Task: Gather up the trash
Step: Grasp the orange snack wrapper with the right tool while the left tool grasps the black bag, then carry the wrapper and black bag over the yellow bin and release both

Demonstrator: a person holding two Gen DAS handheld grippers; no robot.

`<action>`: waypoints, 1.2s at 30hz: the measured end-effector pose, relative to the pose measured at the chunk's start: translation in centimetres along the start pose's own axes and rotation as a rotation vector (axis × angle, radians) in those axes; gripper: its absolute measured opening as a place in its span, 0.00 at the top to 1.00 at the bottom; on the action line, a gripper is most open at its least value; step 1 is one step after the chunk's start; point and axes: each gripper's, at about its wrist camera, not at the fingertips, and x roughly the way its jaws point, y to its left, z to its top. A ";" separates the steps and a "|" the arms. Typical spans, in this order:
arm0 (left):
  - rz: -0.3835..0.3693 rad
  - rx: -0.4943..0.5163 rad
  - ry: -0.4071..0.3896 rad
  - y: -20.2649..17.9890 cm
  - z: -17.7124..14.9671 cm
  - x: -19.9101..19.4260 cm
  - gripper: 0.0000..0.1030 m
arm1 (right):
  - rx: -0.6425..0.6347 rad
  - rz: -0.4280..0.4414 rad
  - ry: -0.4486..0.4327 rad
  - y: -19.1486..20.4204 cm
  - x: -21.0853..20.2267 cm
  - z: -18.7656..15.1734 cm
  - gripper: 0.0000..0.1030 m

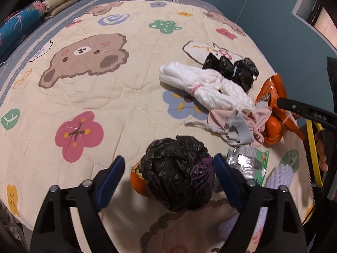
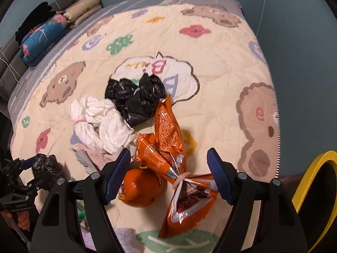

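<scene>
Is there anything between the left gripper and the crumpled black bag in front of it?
Nothing visible. The left gripper is open, and the black bag already sits between its blue pads. An orange peel lies partly under the bag, beside the left pad.

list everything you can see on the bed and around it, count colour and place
black bag ball: 1, black, between the left tongs' pads
second black bag: 1, black, mid-quilt
white bag bundle: 1, white, pink band, beside it
orange snack bag: 1, orange, banded, between the right tongs' pads
oranges: 2, one by the snack bag, one under the ball
foil wrapper: 1, silver-green
pink-grey cloth: 1
quilt: 1, cream, bears
bin: 1, yellow rim, right
left tongs: open
right tongs: open
</scene>
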 end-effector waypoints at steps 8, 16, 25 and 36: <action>-0.005 0.048 -0.041 -0.5 -0.3 -0.6 0.65 | -0.001 -0.025 -0.006 0.2 1.0 -0.3 0.71; -0.045 0.001 -0.068 0.9 0.3 -2.5 0.69 | 0.003 -0.034 -0.047 0.0 -0.3 -0.5 0.76; -0.044 -0.053 -0.126 2.6 1.1 -5.5 0.70 | 0.022 -0.002 -0.115 -0.4 -4.1 -0.4 0.76; -0.078 -0.064 -0.138 1.5 1.5 -7.8 0.70 | 0.017 0.066 -0.125 -0.7 -8.7 -1.8 0.76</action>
